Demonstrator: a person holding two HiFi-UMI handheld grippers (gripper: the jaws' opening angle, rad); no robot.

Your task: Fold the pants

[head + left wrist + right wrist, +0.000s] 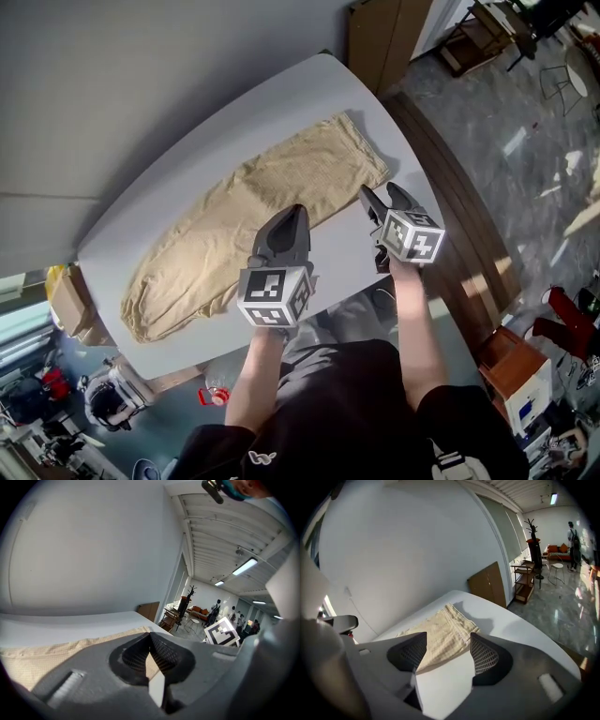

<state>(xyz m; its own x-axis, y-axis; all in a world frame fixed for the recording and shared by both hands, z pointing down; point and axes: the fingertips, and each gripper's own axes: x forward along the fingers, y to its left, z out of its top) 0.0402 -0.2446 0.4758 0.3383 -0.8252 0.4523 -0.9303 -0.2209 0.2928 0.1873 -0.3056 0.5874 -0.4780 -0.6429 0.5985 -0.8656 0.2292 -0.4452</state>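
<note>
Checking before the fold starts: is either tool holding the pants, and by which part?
Nothing is held. The left tool is shut and empty, the right tool open and empty; the pants lie on the table.

One pair of pants [281, 187], one table [281, 103], two claws: left claw [298, 212] and right claw [379, 190]

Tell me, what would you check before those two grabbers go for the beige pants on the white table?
1. Pants lie spread out on the table, nothing on top of them: ok.
2. Right gripper jaws apart and empty: ok.
3. Left gripper jaws apart, ready to grab: not ok; they are together, holding nothing.
4. Right gripper aimed at the cloth: ok; the pants' end shows between its jaws.
5. Either gripper already touching the cloth: cannot tell.
</note>
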